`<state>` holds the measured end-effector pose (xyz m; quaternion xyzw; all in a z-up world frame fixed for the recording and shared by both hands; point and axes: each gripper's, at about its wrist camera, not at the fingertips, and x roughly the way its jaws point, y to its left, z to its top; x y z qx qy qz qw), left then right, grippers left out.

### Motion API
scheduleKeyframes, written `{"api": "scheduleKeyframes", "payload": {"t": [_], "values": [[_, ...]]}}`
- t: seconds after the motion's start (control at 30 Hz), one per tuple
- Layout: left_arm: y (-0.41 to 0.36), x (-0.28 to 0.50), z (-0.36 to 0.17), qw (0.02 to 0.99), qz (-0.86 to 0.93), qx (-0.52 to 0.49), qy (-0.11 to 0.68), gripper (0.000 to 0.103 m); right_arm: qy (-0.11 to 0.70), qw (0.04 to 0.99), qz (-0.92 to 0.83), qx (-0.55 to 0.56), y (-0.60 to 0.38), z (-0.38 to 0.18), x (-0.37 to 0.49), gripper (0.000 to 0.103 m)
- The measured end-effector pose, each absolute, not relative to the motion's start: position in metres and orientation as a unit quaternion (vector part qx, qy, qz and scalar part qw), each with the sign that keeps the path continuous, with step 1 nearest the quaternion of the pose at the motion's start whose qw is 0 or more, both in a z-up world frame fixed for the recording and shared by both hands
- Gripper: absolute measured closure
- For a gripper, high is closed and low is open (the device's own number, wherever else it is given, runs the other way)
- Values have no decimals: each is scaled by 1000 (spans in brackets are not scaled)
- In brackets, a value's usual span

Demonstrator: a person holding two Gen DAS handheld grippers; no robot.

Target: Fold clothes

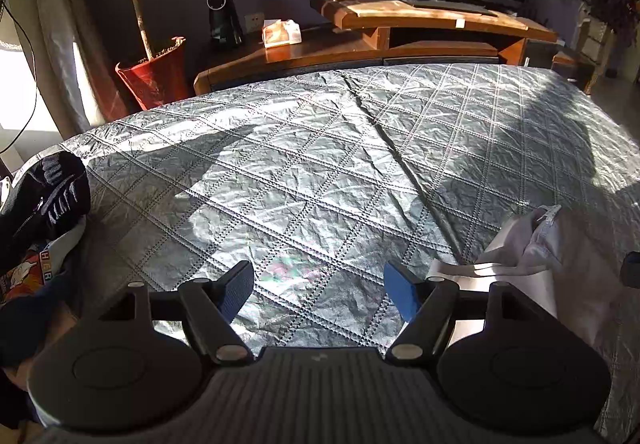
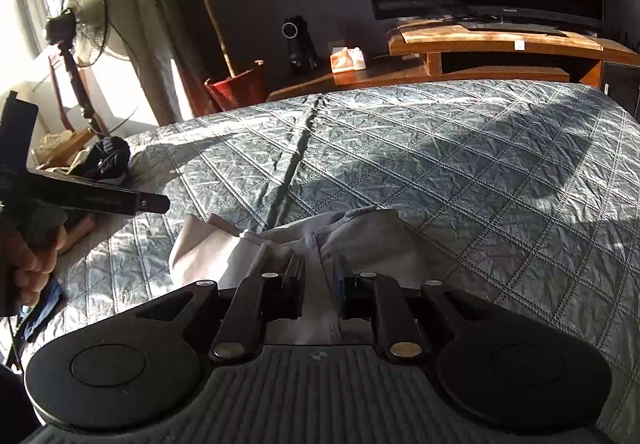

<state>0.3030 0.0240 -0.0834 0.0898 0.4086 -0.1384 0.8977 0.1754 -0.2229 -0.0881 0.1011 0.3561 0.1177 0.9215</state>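
Ahead of both my tongs spreads the grey quilted bedspread (image 1: 320, 164), sunlit and crossed by a seam. My right gripper (image 2: 318, 284) sits low over it, its 2 fingers pressed together on a fold of the pale garment (image 2: 360, 232), which lies bunched just in front of the tips. My left gripper (image 1: 318, 290) hovers level above bare quilt, fingers spread wide and holding nothing; the same garment shows just beside its right finger. From the right wrist view, my left hand (image 2: 30, 264) grips its handle at far left. A dark clothes pile (image 1: 44, 196) lies well left of the left tongs.
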Motion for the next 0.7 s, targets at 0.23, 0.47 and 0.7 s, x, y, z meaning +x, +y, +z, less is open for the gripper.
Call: {"api": "scheduleKeyframes", "payload": {"t": [0.23, 0.47, 0.7], "values": [[25, 303, -83, 898, -139, 88, 409, 35, 426, 874, 157, 173, -211, -106, 215, 39], [28, 302, -79, 900, -143, 83, 404, 35, 447, 867, 162, 148, -203, -112, 236, 38], [30, 302, -80, 900, -140, 81, 406, 35, 446, 868, 171, 137, -198, -117, 253, 99]]}}
